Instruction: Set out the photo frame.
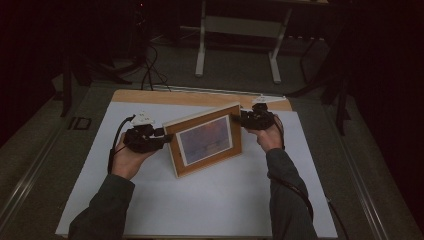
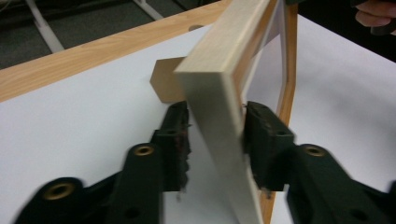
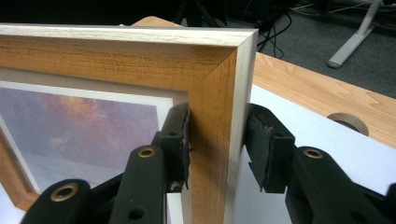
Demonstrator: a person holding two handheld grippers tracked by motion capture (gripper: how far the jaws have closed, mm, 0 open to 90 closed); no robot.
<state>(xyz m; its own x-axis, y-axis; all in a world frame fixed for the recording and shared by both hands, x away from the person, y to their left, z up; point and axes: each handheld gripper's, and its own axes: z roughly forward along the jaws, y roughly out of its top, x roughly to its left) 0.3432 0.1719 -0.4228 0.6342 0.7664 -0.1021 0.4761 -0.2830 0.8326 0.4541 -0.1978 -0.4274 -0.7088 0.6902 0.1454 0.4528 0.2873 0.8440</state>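
A wooden picture frame (image 1: 207,140) holding a purple and orange picture stands upright on the white sheet (image 1: 200,200), leaning a little. My left gripper (image 1: 164,134) is shut on its left edge; in the left gripper view the pale edge (image 2: 219,70) runs slanted between my jaws (image 2: 217,135), with both pads against it. My right gripper (image 1: 241,119) is shut on the upper right corner; in the right gripper view the corner (image 3: 140,51) sits between my pads (image 3: 217,140). A brown back stand (image 2: 166,84) pokes out behind the frame.
The white sheet covers a wooden table whose far strip (image 1: 200,97) stays bare, with a round hole (image 3: 348,121) in it. Beyond the table are a dark floor, cables (image 1: 150,70) and a white table stand (image 1: 240,30). The other hand (image 2: 373,14) shows at the top right of the left gripper view.
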